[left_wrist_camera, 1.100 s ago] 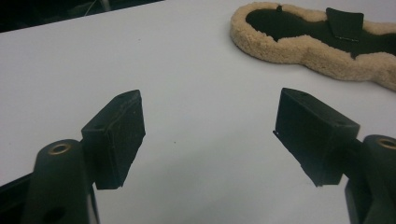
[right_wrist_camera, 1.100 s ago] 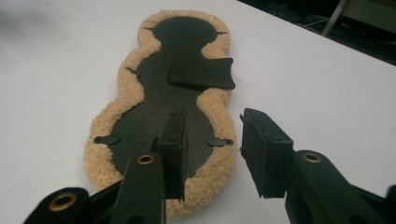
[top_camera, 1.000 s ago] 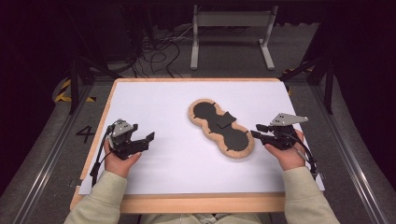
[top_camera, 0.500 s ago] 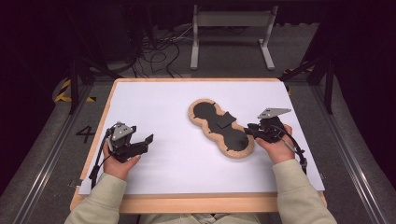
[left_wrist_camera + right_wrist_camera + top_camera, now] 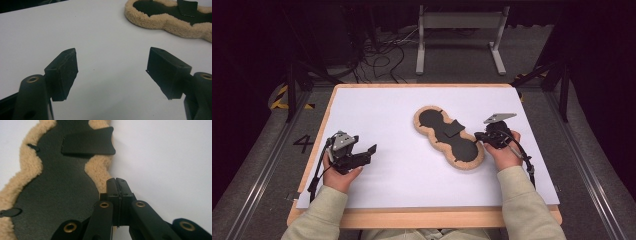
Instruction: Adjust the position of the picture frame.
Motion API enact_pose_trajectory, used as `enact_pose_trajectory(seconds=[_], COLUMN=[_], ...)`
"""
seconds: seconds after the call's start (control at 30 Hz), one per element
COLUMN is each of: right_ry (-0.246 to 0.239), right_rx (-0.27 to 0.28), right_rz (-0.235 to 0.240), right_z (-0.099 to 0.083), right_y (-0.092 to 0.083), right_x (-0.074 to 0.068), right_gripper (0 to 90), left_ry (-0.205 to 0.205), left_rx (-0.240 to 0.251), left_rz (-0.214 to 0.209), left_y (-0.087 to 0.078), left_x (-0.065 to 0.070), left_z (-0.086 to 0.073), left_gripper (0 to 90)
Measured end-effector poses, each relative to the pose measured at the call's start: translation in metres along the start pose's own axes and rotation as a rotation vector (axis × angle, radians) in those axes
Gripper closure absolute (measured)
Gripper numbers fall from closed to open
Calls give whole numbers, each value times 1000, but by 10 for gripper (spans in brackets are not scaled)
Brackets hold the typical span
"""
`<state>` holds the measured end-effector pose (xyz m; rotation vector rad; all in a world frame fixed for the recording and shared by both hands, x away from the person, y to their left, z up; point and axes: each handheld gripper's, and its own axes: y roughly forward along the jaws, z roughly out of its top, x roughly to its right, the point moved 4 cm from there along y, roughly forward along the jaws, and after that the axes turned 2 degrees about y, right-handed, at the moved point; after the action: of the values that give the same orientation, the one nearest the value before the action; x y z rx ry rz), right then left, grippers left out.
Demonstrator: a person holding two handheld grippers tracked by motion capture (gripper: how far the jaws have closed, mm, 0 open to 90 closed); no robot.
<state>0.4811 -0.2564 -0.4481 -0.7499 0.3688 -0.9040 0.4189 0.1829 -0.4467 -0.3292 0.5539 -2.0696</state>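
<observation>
Right gripper (image 5: 482, 138) has slid left to the fleece-edged pad (image 5: 447, 136) and its jaws have just been closing; now they're pressed together with nothing visibly between them. Risk, I'd guess: it only nips loose fleece or empty air, so a pull slips off. Pad lies mid-table, its right rim touching the tips. Left gripper (image 5: 368, 152) waits near left, jaws apart
</observation>
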Motion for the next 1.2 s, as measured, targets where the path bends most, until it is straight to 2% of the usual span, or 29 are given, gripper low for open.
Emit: enact_pose_trajectory(seconds=[0.1,0.23,0.33,0.5,0.57,0.63,0.73,0.9,1.03,1.13,1.2], right_ry=[4,33,40,37,20,8,-8,-74,-131,-176,-219], right_rx=[-7,-7,-12,-40,-48,-62,-79,-120,-154,-175,-189], right_rz=[-7,-57,-59,-37,-24,20,58,104,160,184,208], right_z=[-2,-4,-5,-9,-9,-9,-9,-9,-9,-10,-10], right_y=[1,1,3,11,13,16,13,10,8,7,6], right_x=[3,12,16,18,17,14,12,-1,-18,-32,-43], right_gripper=[900,900,900,900,900,900,900,900,900,900,900], left_ry=[2,3,5,6,0,-1,0,-2,-5,-7,-6], left_rx=[-3,-8,-11,-13,-14,-16,-29,-27,-28,-23,-28], left_rz=[-1,-4,-5,-4,-5,-7,-7,-8,-12,-14,-15], left_y=[1,1,2,2,2,2,4,4,5,5,6], left_x=[0,1,1,0,0,0,0,0,0,0,0], left_z=[0,-1,-1,-2,-2,-2,-3,-2,-2,-1,-1], left_gripper=[254,253,253,253,253,253,253,252,251,251,251])
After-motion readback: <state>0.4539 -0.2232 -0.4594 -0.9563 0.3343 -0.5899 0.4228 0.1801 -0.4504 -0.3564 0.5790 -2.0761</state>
